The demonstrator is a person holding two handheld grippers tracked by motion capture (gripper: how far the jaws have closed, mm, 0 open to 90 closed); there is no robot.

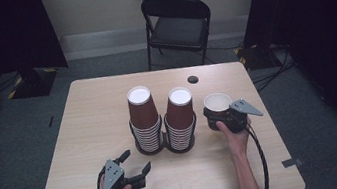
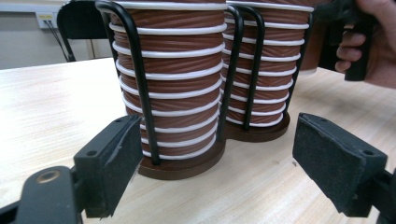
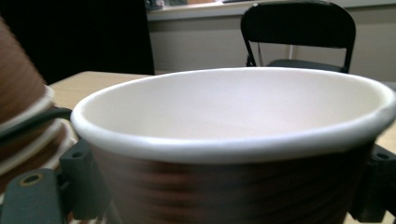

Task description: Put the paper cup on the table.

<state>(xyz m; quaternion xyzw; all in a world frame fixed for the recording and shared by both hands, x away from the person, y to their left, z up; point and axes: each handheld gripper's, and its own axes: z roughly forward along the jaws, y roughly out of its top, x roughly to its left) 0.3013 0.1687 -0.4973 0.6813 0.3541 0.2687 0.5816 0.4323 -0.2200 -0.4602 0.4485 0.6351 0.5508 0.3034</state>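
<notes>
Light falls from overhead onto the counter (image 1: 97,135), bright and even across its pale top, while the room's left and right sides sink into near-black. Shadows under the cup stacks (image 1: 163,120) are short and soft. In the right gripper view the held cup (image 3: 233,140) sits too close, its brown wall smeared and blurred, and the chair (image 3: 299,32) behind looks soft. The left gripper view is sharp on the stacks' ridges.

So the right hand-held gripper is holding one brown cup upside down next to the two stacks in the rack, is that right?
Not quite. The cup in the right hand-held gripper is upright, its white inside facing up, as the high view shows. It is indeed held beside the two stacks in the rack.
</notes>
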